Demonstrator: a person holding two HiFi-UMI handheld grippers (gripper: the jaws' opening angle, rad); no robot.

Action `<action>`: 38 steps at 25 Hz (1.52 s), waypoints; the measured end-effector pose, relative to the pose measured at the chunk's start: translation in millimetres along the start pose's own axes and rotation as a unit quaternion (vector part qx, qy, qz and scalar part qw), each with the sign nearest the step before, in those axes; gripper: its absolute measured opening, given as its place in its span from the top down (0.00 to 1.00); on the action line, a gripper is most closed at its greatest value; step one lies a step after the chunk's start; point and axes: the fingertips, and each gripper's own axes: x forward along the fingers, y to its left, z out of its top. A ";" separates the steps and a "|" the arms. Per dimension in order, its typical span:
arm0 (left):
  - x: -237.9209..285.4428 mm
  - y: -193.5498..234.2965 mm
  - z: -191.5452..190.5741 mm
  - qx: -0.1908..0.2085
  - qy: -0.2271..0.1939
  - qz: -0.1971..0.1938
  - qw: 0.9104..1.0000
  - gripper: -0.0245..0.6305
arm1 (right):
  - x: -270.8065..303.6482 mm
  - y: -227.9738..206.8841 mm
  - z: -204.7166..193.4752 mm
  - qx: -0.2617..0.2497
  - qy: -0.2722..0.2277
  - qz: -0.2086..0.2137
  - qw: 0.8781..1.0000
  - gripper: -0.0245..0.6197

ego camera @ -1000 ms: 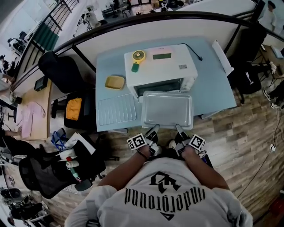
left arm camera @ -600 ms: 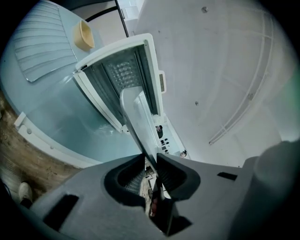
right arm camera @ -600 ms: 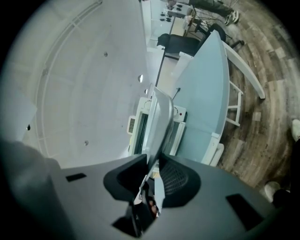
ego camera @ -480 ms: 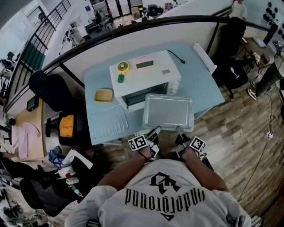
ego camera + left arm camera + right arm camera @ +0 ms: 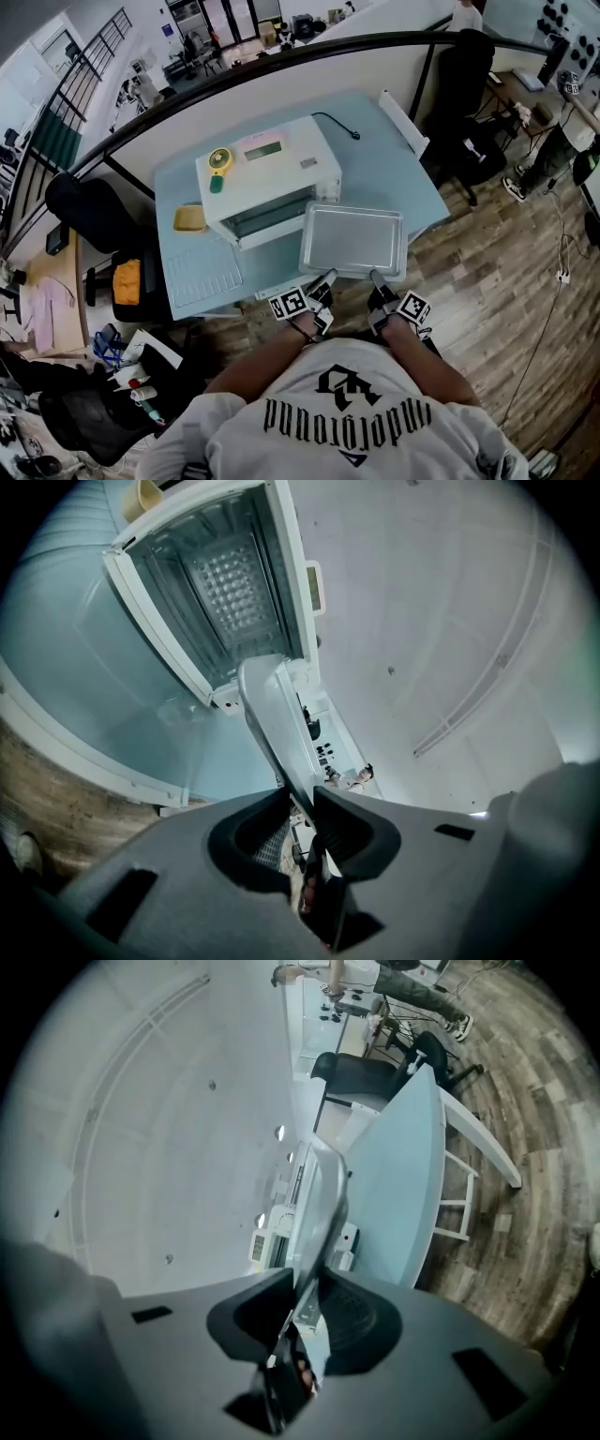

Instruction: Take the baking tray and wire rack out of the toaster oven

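Head view: the scene was lit brightly and evenly by diffuse light, and a soft sheen was returned by the baking tray [image 5: 352, 241] just beside the toaster oven [image 5: 267, 183]. Straight lines far from the oven were bowed by fisheye distortion. Gripper views: black corners were recorded, and the nearest foreground was rendered dark and blurred.

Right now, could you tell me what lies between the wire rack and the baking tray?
In the head view, only a bare strip of blue table separates the wire rack from the baking tray.
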 end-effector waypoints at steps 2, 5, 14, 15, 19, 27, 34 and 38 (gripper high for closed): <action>19.6 -4.7 -9.1 0.002 0.000 0.001 1.000 0.83 | -5.4 -3.4 20.9 -0.003 0.001 0.010 1.000 0.83; 49.0 -9.6 -22.5 0.004 0.000 0.005 1.000 0.83 | -18.4 -19.0 50.2 0.001 0.004 -0.014 1.000 0.83; 139.2 -20.3 -69.5 -0.007 -0.008 0.014 1.000 0.83 | -46.8 -48.9 144.1 -0.002 0.015 -0.003 1.000 0.83; 148.7 -22.4 -75.2 -0.009 -0.007 0.015 1.000 0.83 | -52.7 -53.0 153.6 0.000 0.016 -0.013 1.000 0.83; 182.8 -31.8 -94.2 -0.008 -0.005 0.014 1.000 0.83 | -69.0 -63.7 188.0 -0.001 0.013 -0.010 1.000 0.83; 218.3 -38.5 -116.5 0.005 0.005 0.021 1.000 0.83 | -93.5 -88.0 220.4 0.020 0.006 -0.039 0.999 0.83; 234.6 -32.2 -100.8 0.008 0.005 0.028 1.000 0.83 | -76.7 -97.7 233.4 0.017 0.013 -0.052 0.998 0.82; 247.7 -30.0 -84.9 0.012 0.004 0.024 1.000 0.83 | -52.9 -91.9 247.0 0.015 0.013 -0.025 1.000 0.82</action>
